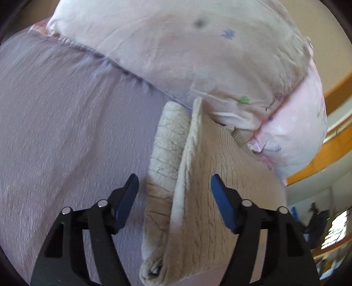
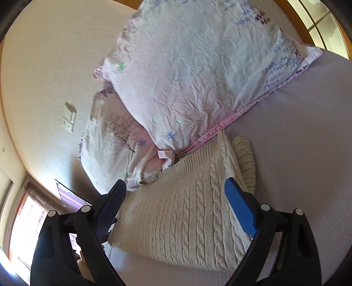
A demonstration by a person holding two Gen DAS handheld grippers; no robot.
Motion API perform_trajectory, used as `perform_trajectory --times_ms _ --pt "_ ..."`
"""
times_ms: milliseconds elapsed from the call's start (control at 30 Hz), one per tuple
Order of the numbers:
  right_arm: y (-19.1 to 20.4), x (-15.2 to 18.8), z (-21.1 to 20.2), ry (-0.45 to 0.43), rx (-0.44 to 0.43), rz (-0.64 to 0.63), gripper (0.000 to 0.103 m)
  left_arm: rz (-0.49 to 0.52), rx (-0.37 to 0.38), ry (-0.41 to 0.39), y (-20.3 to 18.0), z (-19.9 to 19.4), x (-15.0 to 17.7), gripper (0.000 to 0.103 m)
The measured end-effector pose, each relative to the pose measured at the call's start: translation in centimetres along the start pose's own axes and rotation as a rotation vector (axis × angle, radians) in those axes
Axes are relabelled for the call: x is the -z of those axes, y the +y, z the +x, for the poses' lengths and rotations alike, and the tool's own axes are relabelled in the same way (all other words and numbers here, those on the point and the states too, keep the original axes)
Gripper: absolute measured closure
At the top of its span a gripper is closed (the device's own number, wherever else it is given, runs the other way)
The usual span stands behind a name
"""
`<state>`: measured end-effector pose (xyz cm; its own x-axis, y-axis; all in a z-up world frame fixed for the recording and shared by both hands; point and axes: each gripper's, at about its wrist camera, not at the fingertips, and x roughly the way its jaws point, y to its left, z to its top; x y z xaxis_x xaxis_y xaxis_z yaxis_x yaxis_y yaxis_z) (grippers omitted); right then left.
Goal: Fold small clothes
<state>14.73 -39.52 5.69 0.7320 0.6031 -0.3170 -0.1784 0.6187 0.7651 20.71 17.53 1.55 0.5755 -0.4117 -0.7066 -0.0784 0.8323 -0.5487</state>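
Observation:
A cream cable-knit sweater (image 1: 204, 198) lies folded on the lilac bed sheet (image 1: 66, 123), its far edge against the pillows. Its folded-in sleeve (image 1: 169, 143) lies along the left side in the left wrist view. My left gripper (image 1: 175, 187) is open, its jaws spread either side of the folded edge, gripping nothing. The sweater also shows in the right wrist view (image 2: 182, 215), with the sleeve (image 2: 245, 158) on its right. My right gripper (image 2: 176, 193) is open above the sweater, holding nothing.
Pink floral pillows (image 1: 198, 55) lie at the head of the bed, also in the right wrist view (image 2: 187, 77). A cream wall with a switch plate (image 2: 69, 120) is behind. Wooden trim (image 1: 319, 158) and a window (image 2: 319, 19) edge the room.

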Motion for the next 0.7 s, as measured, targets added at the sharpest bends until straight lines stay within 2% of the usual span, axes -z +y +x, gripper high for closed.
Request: perform_trajectory --times_ms 67,100,133,167,233,300,400,467,533,567,600,633,667,700 --pt "0.1 0.1 -0.3 0.0 -0.005 -0.007 0.01 0.04 -0.004 0.014 -0.6 0.5 0.0 0.031" --pt "0.0 0.3 -0.4 0.001 -0.016 -0.007 0.01 0.047 0.012 0.021 -0.8 0.8 0.1 0.039" --pt "-0.1 0.4 -0.4 0.002 -0.022 -0.005 0.01 0.04 0.022 0.035 -0.9 1.2 0.1 0.066" --pt "-0.3 0.6 -0.6 0.005 -0.031 -0.002 0.01 -0.002 0.063 0.073 -0.6 1.8 0.2 0.085" --pt "-0.6 0.8 -0.9 0.005 -0.033 -0.004 0.01 -0.095 0.151 0.086 -0.4 1.9 0.2 0.087" --pt "-0.9 0.9 -1.4 -0.003 -0.009 -0.023 0.01 -0.095 0.231 0.067 -2.3 1.2 -0.1 0.088" --pt "-1.1 0.6 -2.6 -0.041 0.026 -0.043 0.01 -0.024 0.397 0.044 -9.0 0.3 -0.9 0.091" --pt "-1.4 0.1 -3.6 -0.089 0.043 -0.034 0.01 0.03 0.555 0.056 -15.2 1.0 -1.0 0.091" --pt "-2.0 -0.5 -4.0 -0.121 0.052 -0.003 0.01 0.056 0.696 0.132 -21.4 4.2 0.0 0.086" --pt "-2.3 -0.7 -4.1 -0.126 0.058 0.009 0.01 0.06 0.749 0.217 -24.7 6.9 1.1 0.079" --pt "-2.8 -1.1 -4.1 -0.124 0.075 0.031 0.01 0.057 0.779 0.282 -26.4 8.7 1.9 0.068" --pt "-3.0 -1.3 -4.2 -0.116 0.082 0.041 0.01 0.037 0.822 0.376 -28.3 11.0 3.1 0.068" --pt "-3.4 -1.6 -4.4 -0.098 0.089 0.053 0.01 0.022 0.841 0.416 -28.9 12.0 3.7 0.068" --pt "-3.5 -1.7 -4.5 -0.086 0.092 0.052 0.01 0.015 0.846 0.428 -29.0 12.4 4.0 0.063"
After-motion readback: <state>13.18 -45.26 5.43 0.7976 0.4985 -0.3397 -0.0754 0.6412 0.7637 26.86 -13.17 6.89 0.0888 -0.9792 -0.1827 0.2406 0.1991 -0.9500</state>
